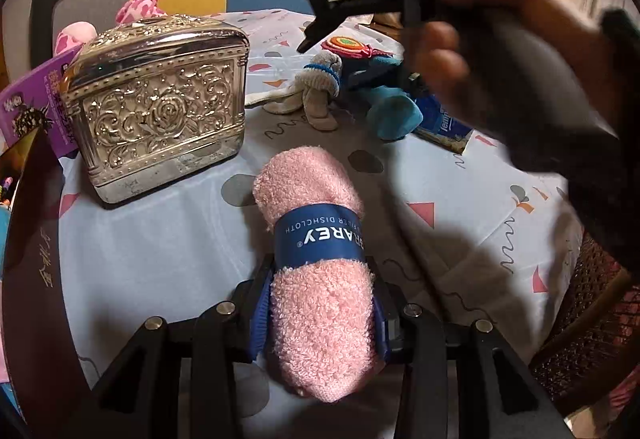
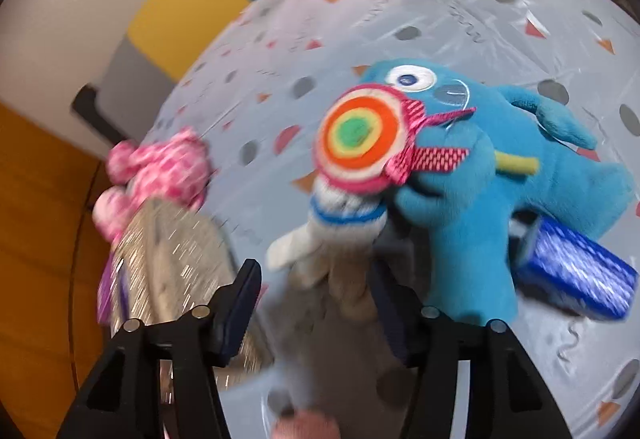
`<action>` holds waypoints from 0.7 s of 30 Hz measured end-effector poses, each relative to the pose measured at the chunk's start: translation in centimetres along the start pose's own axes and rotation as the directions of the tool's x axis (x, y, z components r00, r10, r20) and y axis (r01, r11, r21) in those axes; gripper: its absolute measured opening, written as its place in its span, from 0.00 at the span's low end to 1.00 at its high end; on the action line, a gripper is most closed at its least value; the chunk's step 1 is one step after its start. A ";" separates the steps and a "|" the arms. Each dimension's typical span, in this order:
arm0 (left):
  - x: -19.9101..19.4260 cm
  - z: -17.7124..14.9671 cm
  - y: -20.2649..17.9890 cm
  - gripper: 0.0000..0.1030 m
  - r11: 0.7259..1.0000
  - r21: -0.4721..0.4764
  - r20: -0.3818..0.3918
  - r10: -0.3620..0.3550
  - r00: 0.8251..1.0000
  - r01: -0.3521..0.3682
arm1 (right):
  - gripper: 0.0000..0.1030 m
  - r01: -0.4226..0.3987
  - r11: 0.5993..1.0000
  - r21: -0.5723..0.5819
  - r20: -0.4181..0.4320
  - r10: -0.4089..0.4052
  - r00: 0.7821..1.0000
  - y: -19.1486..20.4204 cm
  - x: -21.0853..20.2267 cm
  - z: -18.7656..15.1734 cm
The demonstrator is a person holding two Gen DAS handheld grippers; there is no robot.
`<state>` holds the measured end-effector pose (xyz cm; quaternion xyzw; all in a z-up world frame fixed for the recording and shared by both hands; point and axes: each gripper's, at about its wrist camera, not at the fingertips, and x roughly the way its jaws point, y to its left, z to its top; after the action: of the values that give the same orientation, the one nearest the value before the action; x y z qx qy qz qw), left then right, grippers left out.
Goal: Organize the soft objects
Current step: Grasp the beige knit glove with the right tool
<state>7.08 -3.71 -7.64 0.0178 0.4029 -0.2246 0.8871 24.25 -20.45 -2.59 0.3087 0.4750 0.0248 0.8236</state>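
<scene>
On the spotty table cloth [image 1: 168, 247] lies a pink rolled dishcloth [image 1: 316, 271] with a blue band. Its long side points away from the left gripper [image 1: 320, 303], toward the far toys. That gripper squeezes its near end from both sides. Beside it stands a shiny silver box [image 1: 160, 107]. The right gripper [image 2: 316, 299] is open, empty, above a pale glove [image 2: 336, 239] by the blue plush [image 2: 472, 175].

Dishcloth's blue band [image 1: 320, 235] reads "DISHCLOTH" and "AREY".

silver box [image 1: 160, 107] blocking left, bare tablecloth [image 1: 460, 199] right
</scene>
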 end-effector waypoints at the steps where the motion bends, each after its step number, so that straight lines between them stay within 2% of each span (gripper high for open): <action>1: -0.1 -0.1 0.2 0.40 1.000 -0.006 0.002 -0.006 1.000 0.006 | 0.55 0.010 1.000 0.013 0.005 -0.010 1.000 -0.1 0.4 0.3; 8: -0.6 -0.5 0.9 0.40 0.999 -0.022 0.011 -0.028 1.000 0.028 | 0.56 0.128 0.992 -0.009 0.054 -0.127 0.990 0.8 3.0 1.8; 10: -0.7 -0.6 1.0 0.40 0.999 -0.024 0.013 -0.030 0.999 0.030 | 0.48 0.145 0.987 -0.065 0.065 -0.141 0.988 1.4 3.5 1.9; 11: -0.7 -0.6 1.0 0.40 0.999 -0.024 0.012 -0.031 0.999 0.031 | 0.37 0.145 0.986 -0.086 0.063 -0.140 0.988 1.5 3.5 1.9; 12: -0.7 -0.6 1.0 0.40 0.999 -0.025 0.012 -0.032 0.999 0.032 | 0.35 0.138 0.984 -0.109 0.054 -0.132 0.990 1.7 3.4 1.8; 18: -0.4 -0.4 1.0 0.40 0.999 -0.032 0.010 -0.029 1.000 0.030 | 0.32 0.069 0.977 -0.199 0.026 -0.065 0.998 1.7 0.0 0.7; 21: -0.3 -0.3 0.9 0.40 0.999 -0.033 0.008 -0.026 1.000 0.026 | 0.32 0.041 0.963 -0.265 0.015 -0.038 0.999 1.5 -3.3 -0.2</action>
<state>7.07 -2.68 -7.74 -0.0033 0.4035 -0.2296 0.8857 22.73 -20.22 0.66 0.1861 0.4694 0.0702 0.8603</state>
